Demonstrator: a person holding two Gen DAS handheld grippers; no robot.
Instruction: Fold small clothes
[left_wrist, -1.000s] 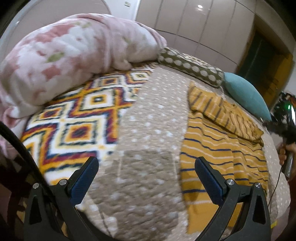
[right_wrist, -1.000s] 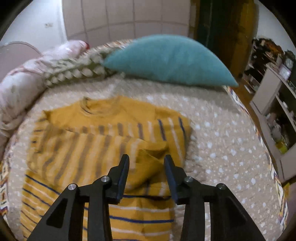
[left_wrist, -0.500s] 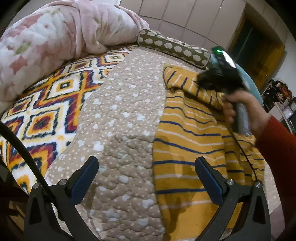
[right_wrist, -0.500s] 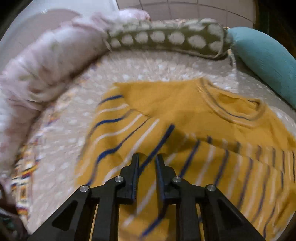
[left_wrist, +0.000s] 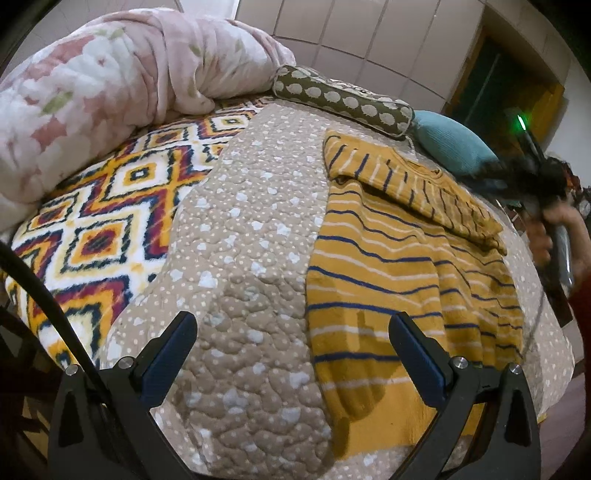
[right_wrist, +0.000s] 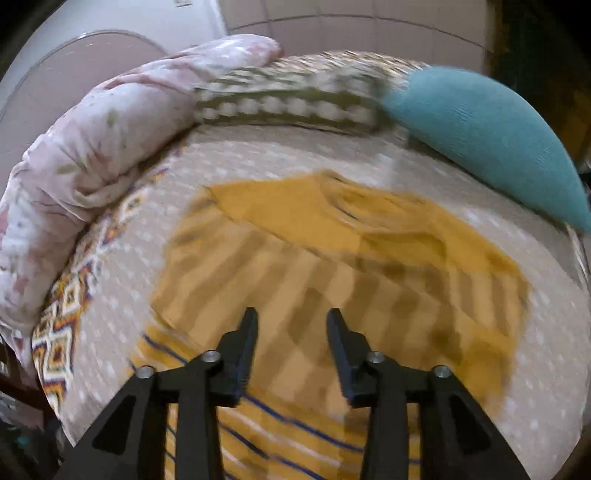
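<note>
Left wrist view: we see the sweater (left_wrist: 388, 266), mustard yellow with navy and white stripes, lying on the right part of the quilt (left_wrist: 243, 236). Both sleeves are folded across the chest near the collar, forming a band that runs diagonally from upper left to right; the body below lies mostly flat, with some wrinkles on its right side. The left gripper (left_wrist: 293, 343) hangs above the near edge of the quilt with its jaws spread wide and nothing between them; its right finger overlaps the sweater's hem area in the picture, and we cannot tell whether it touches. At the right edge a hand (left_wrist: 554, 236) carries the right gripper, blurred, beside the sweater.

Right wrist view: the picture is blurred. The sweater (right_wrist: 332, 258) lies in the middle of the quilt (right_wrist: 546, 354), collar toward the teal pillow (right_wrist: 487, 136), folded sleeves crossing above the striped body. The right gripper (right_wrist: 291, 323) is over the sweater, released: its jaws have just been opening and stand partly apart, with no cloth between them.
</note>
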